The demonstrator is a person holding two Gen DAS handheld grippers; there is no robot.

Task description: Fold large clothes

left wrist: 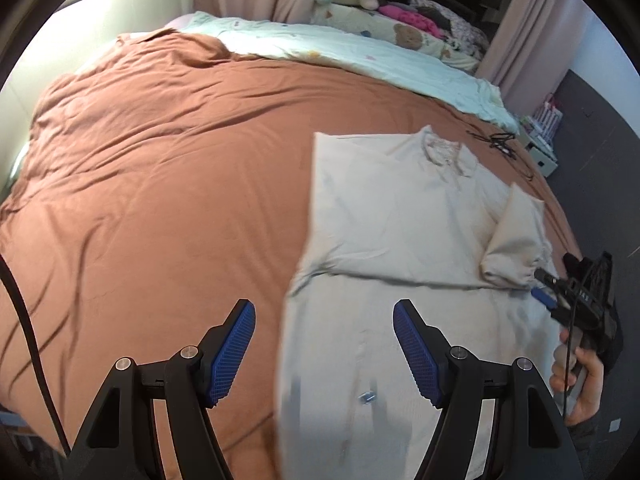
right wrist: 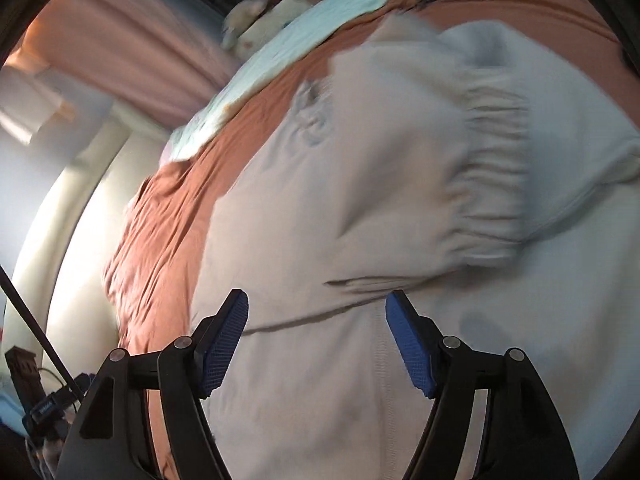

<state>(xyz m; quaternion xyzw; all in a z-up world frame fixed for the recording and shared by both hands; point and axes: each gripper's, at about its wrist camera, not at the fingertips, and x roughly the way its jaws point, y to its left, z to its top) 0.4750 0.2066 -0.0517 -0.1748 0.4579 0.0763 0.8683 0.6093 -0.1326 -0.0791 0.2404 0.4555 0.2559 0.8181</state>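
Left gripper (left wrist: 324, 354) fingers (left wrist: 232, 350) apart above beige garment (left wrist: 400, 220).

Shirt (left wrist: 400, 216) on bedspread (left wrist: 160, 200)

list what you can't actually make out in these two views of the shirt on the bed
- Cream shirt, left wrist view: its lower hem is cut off by the bottom edge, behind the left tongs.
- Shirt's gathered cuff, right wrist view: motion blur hides detail; whether it touches the open right tongs is unclear.
- Small object on the placket: too blurred to identify.
- Black tangle on the brown bedcover: too small to name.
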